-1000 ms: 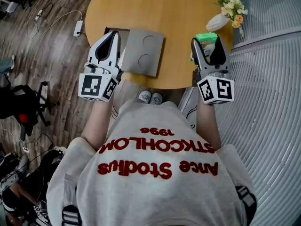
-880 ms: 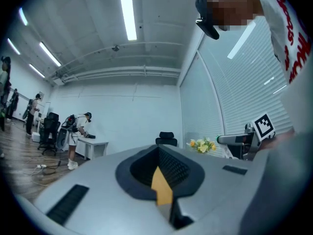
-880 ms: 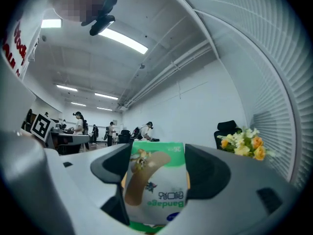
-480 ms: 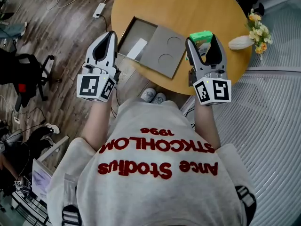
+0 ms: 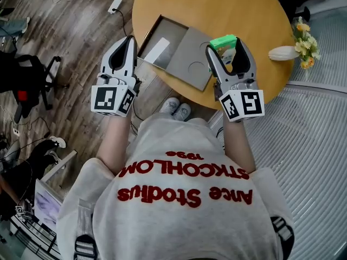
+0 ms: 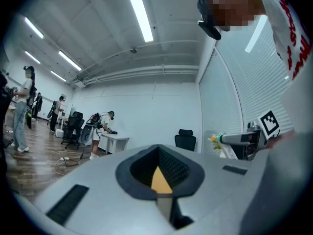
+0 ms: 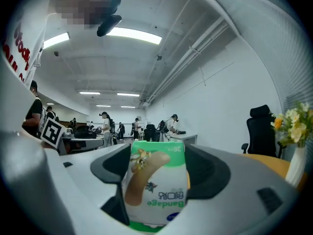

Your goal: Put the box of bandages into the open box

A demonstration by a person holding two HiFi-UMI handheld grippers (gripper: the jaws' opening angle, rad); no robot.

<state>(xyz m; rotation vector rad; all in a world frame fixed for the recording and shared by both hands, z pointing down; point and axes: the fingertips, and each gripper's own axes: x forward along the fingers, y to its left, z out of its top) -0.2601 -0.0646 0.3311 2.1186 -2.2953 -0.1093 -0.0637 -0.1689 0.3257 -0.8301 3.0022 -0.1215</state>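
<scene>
Item 1: right gripper (image 5: 226, 50). I read its jaws as pinching the box of bandages (image 7: 156, 190) from both sides. In the right gripper view the box fills the gap between the pads, and its green-and-white print shows upside down.

Item 2: box of bandages, location. I see it held above the round wooden table (image 5: 217, 4), just beside the right edge of the open box's flap, not inside the box.

Item 3: open box (image 5: 187, 58). It is grey and flat and lies on the table near the edge closest to me. The flap is folded out to the right, and a white strip (image 5: 158, 51) lies in the tray.

Item 4: left gripper (image 5: 129, 41). I see its jaws pressed together with nothing between them. It hangs off the table's edge over the wooden floor (image 5: 65, 42), near the tray's left corner.

Item 5: white vase of flowers (image 5: 295, 43), on its side at the table's right edge, well apart from the open box.

Item 6: power strip (image 5: 115, 4) on the floor beyond the table.
</scene>
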